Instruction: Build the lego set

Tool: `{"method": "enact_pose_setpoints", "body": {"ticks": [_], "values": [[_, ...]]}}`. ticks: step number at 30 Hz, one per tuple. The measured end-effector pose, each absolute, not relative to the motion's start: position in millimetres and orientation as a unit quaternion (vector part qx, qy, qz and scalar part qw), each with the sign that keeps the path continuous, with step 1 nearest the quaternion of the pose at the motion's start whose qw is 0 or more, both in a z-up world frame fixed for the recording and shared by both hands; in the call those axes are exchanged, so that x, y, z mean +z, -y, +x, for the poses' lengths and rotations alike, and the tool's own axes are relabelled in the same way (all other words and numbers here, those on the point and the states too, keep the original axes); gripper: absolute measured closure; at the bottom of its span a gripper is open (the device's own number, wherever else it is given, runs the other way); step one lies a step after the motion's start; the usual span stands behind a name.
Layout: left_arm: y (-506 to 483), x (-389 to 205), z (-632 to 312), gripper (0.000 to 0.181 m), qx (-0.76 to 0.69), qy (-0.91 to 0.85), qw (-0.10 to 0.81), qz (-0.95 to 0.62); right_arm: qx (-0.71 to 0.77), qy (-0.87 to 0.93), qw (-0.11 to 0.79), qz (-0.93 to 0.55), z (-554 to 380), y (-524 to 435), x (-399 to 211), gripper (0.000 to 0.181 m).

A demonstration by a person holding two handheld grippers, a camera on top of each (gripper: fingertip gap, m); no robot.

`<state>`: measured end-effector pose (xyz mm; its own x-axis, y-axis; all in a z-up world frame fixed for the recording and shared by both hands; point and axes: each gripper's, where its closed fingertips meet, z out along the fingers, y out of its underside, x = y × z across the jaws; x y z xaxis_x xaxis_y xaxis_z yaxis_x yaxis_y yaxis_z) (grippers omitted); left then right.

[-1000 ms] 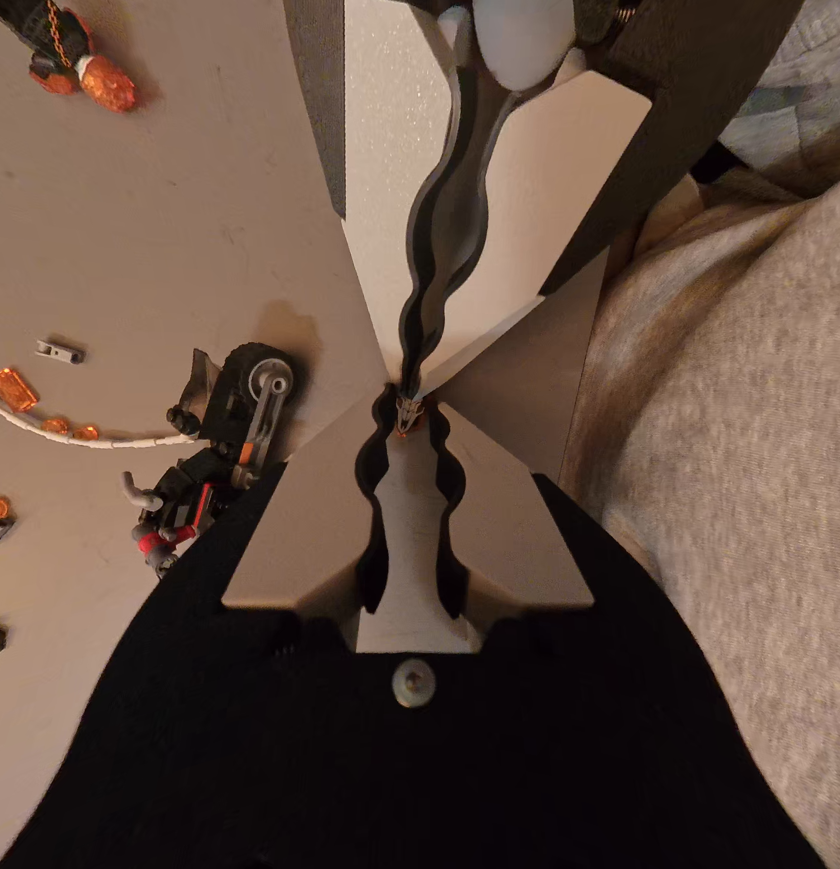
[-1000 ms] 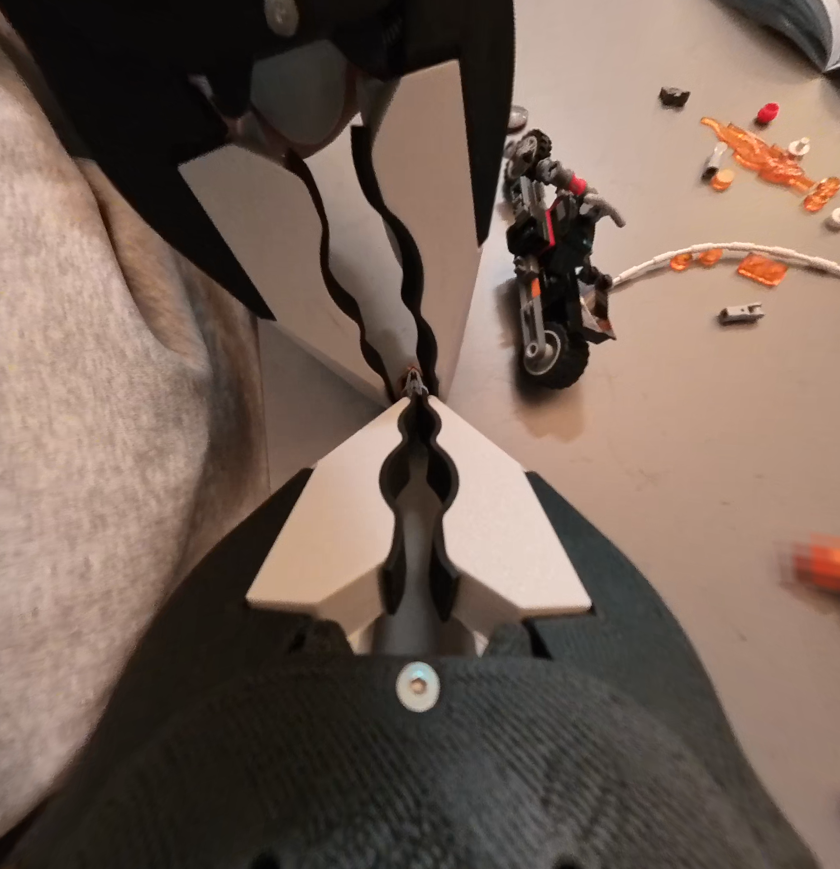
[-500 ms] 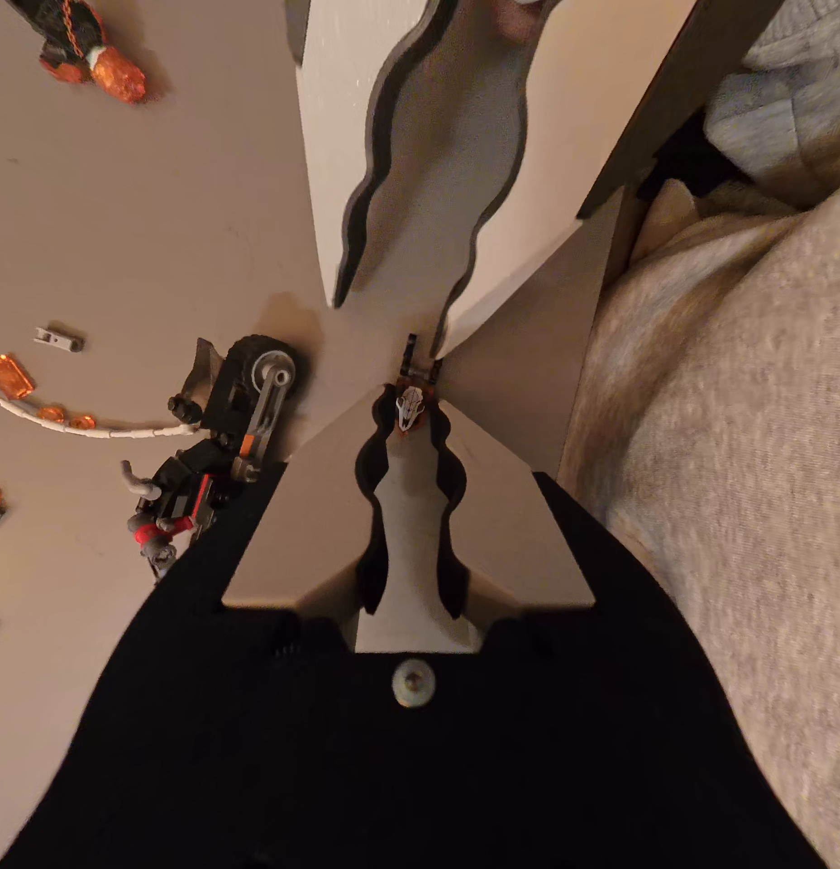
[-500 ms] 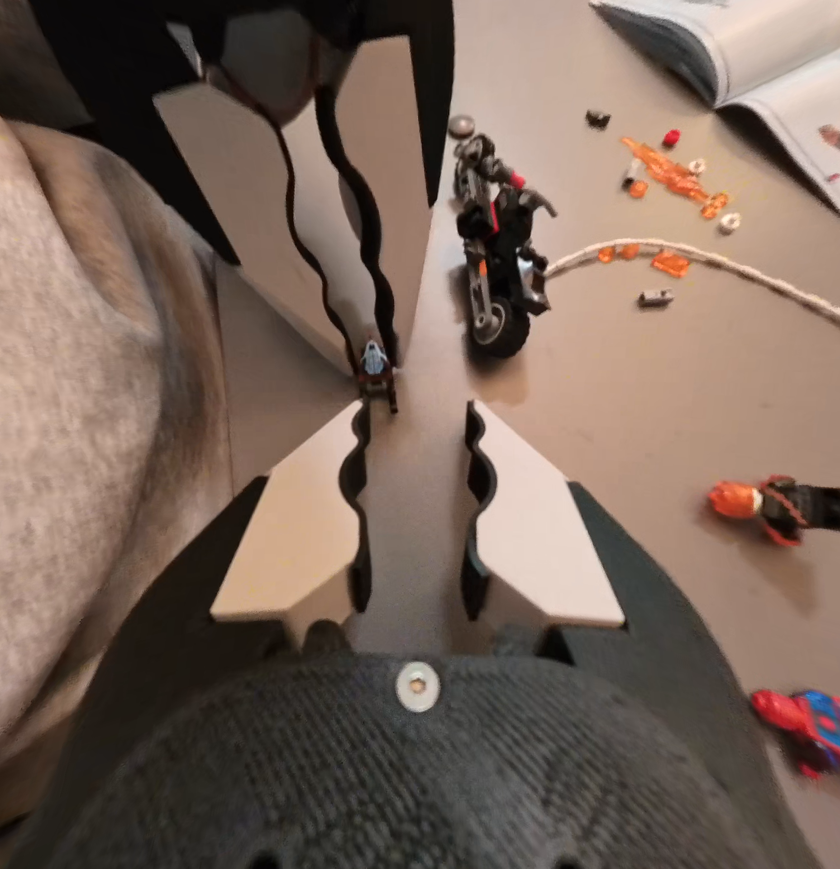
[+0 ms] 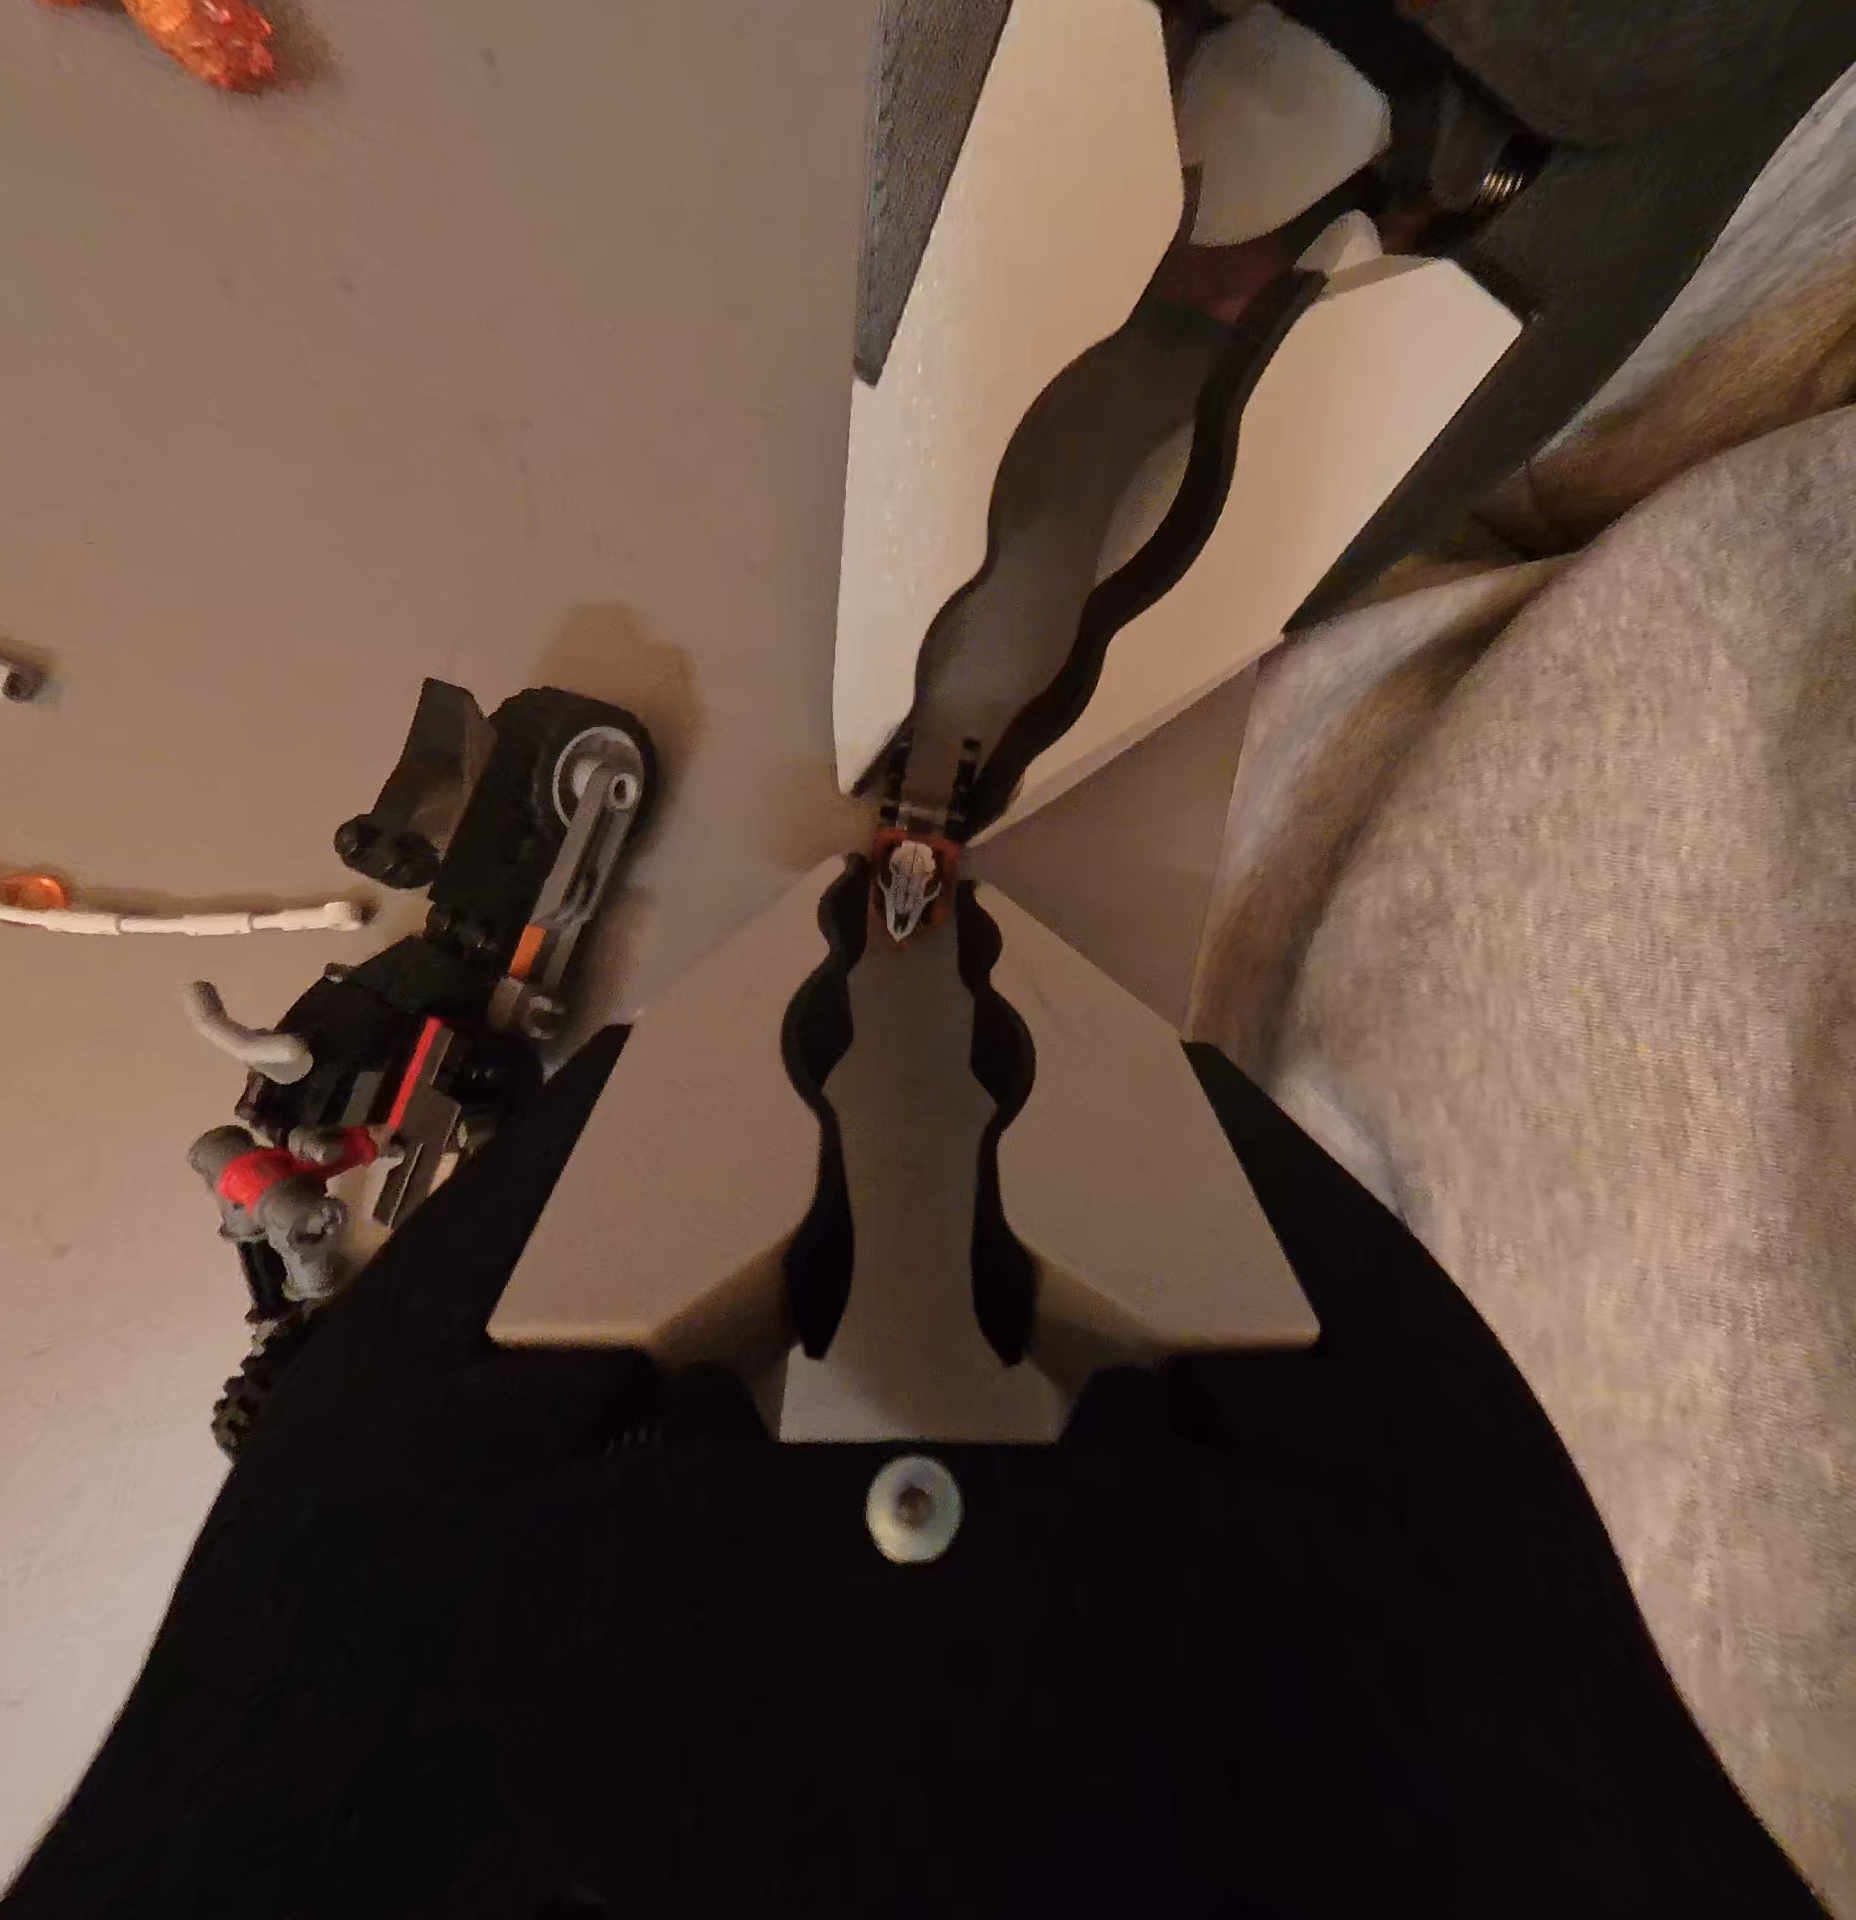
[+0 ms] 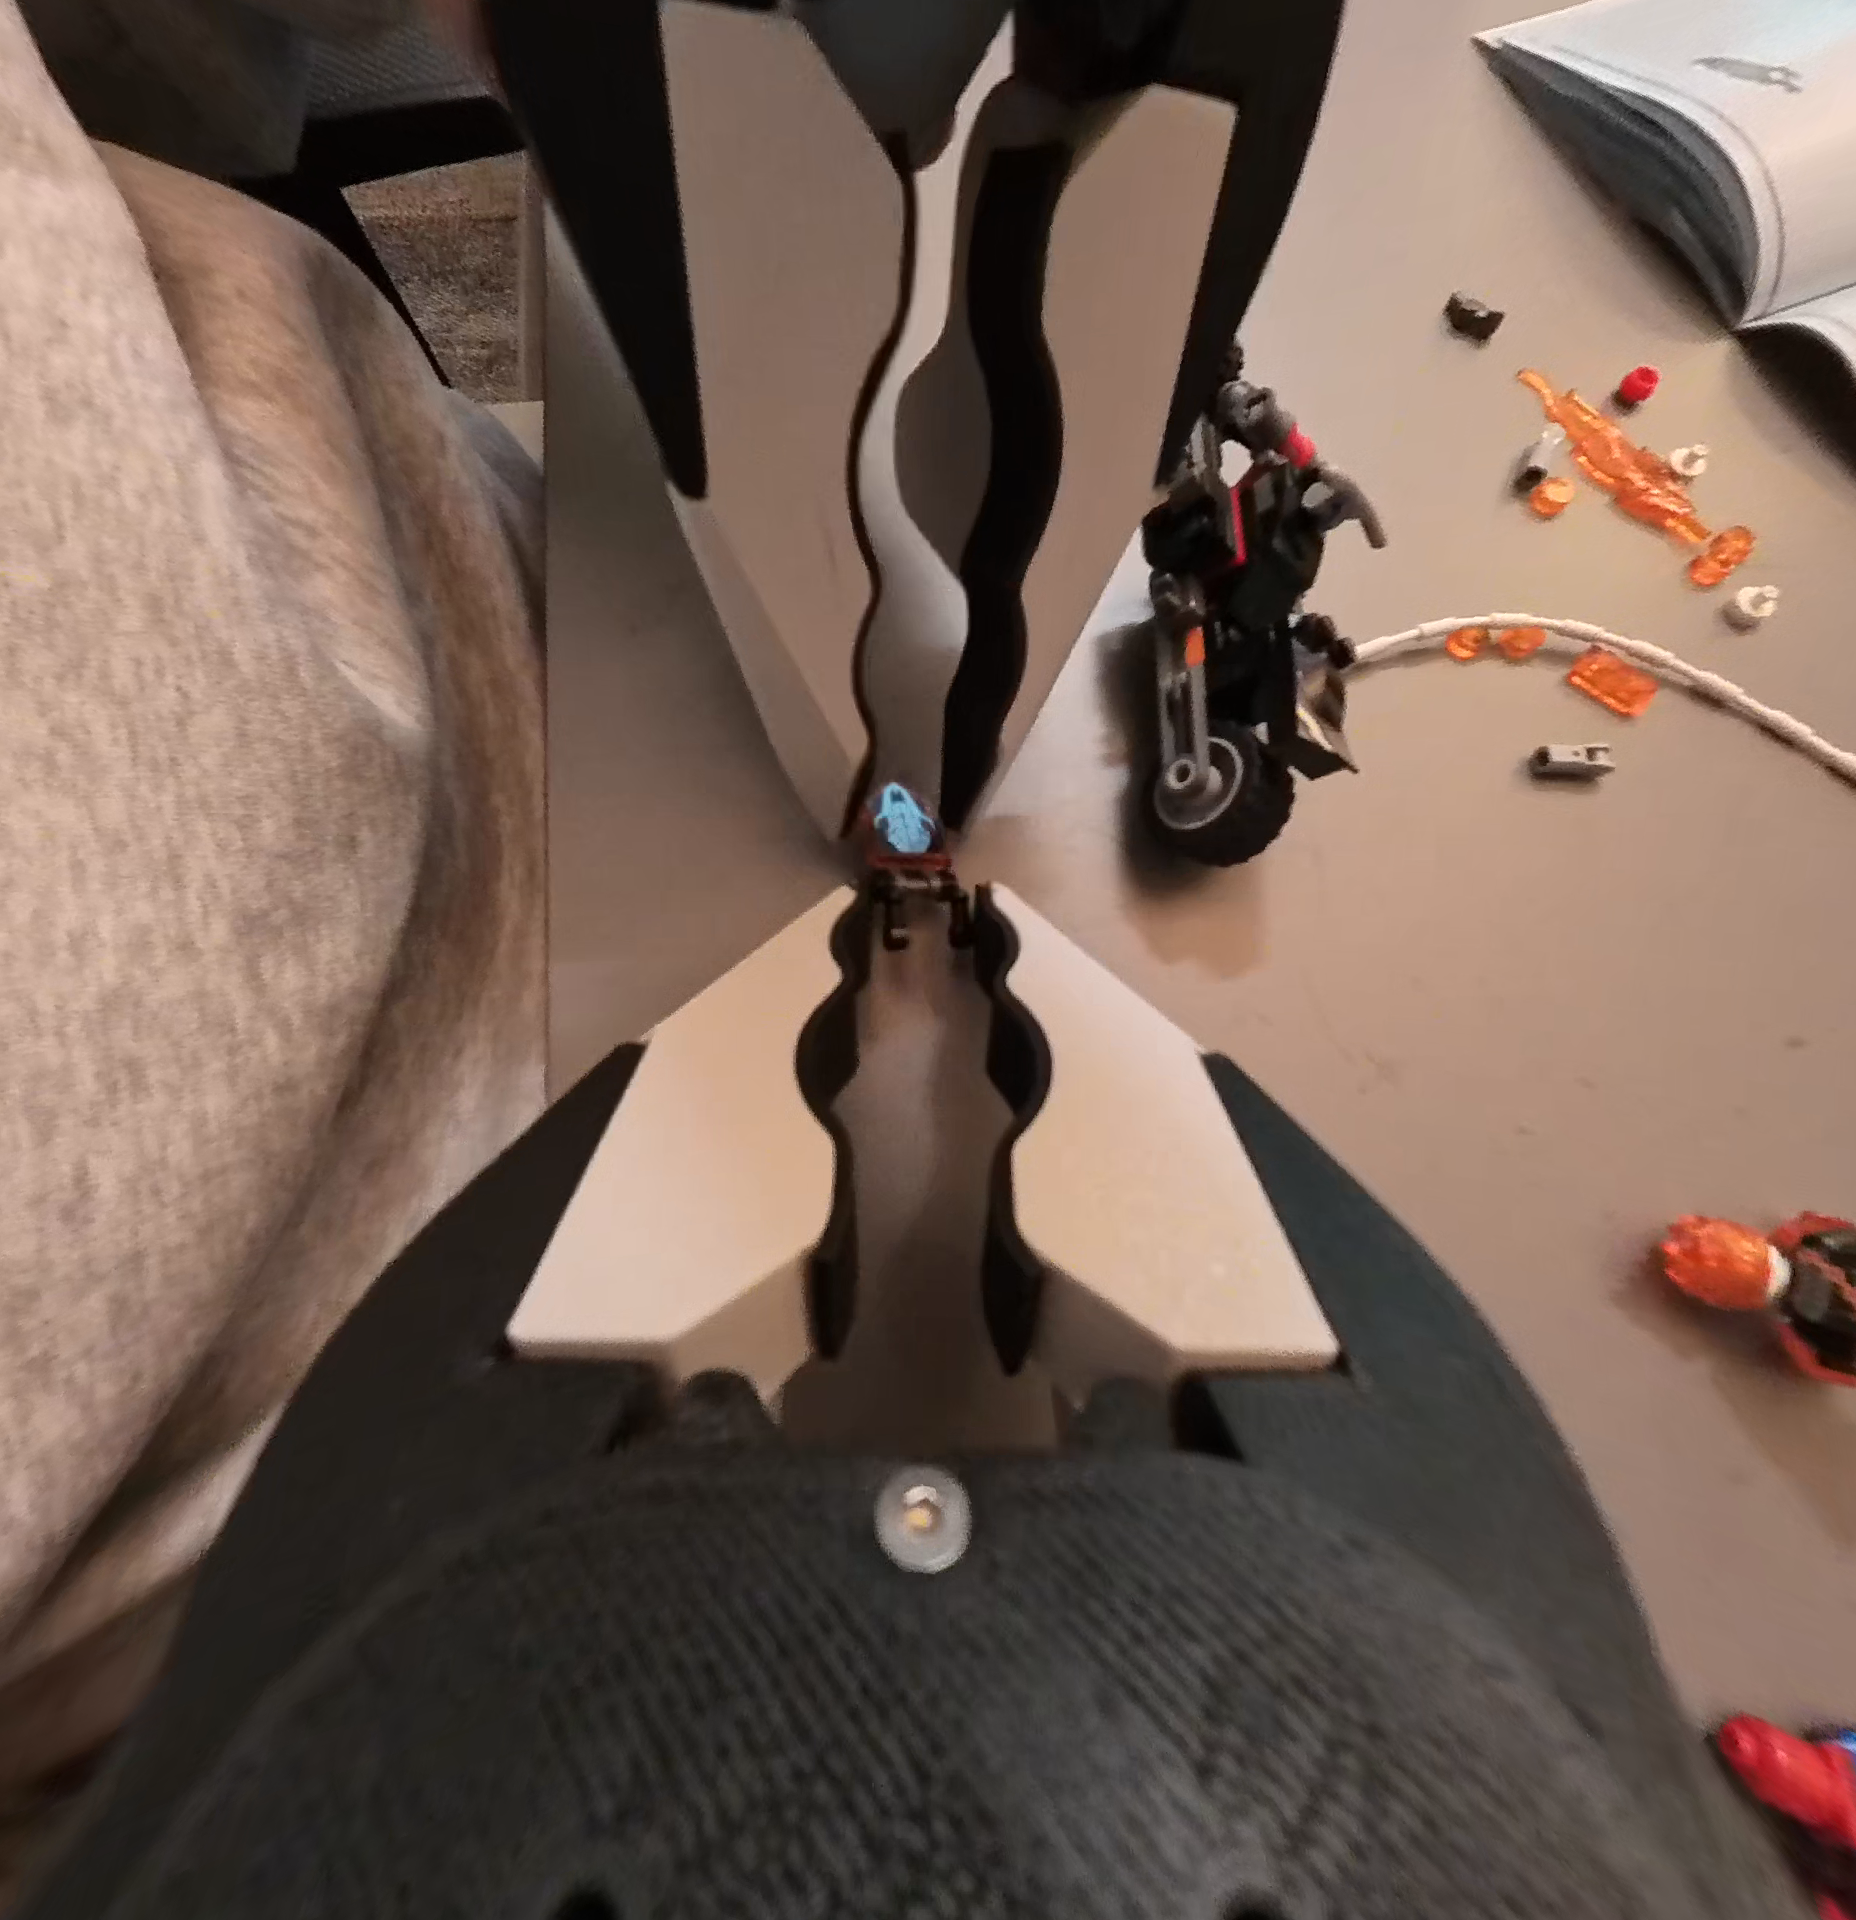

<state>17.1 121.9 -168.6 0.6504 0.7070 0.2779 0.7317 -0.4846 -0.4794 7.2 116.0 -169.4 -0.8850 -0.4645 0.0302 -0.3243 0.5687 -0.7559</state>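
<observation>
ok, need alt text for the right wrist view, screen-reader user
The right gripper meets the left gripper tip to tip above a tan table, a tiny skull-fronted lego piece pinched by the left one and its black prongs between the right one's tips. A black toy motorcycle, orange flame pieces and an open booklet lie to the right; grey clothing fills the left.

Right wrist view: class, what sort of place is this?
Probably a hobby table at home: loose orange pieces, a half-built toy motorcycle and an open instruction booklet lie on a plain tabletop.
</observation>
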Motion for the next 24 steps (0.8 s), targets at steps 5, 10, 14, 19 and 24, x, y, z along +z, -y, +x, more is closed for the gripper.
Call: {"method": "enact_pose_setpoints", "body": {"ticks": [5, 10, 14, 19, 24], "values": [[-121, -163, 16, 0.152, 0.002, 0.407, 0.315, -0.857, -0.431, -0.877, 0.100, -0.185, -2, -112, -160, 0.165], [-118, -149, 1, 0.146, 0.107, 0.381, 0.339, -0.853, -0.478, -0.856, 0.160, -0.116, -14, -110, -138, 0.165], [-121, -132, -8, 0.147, 0.124, 0.386, 0.393, -0.825, -0.525, -0.810, 0.256, -0.058, -19, -112, -113, 0.166], [-117, -106, -19, 0.148, 0.202, 0.354, 0.445, -0.798, -0.552, -0.745, 0.375, -0.010, -19, -115, -90, 0.166], [-120, -94, -22, 0.162, 0.268, 0.315, 0.454, -0.789, -0.554, -0.719, 0.419, 0.008, -15, -113, -84, 0.167]]}}
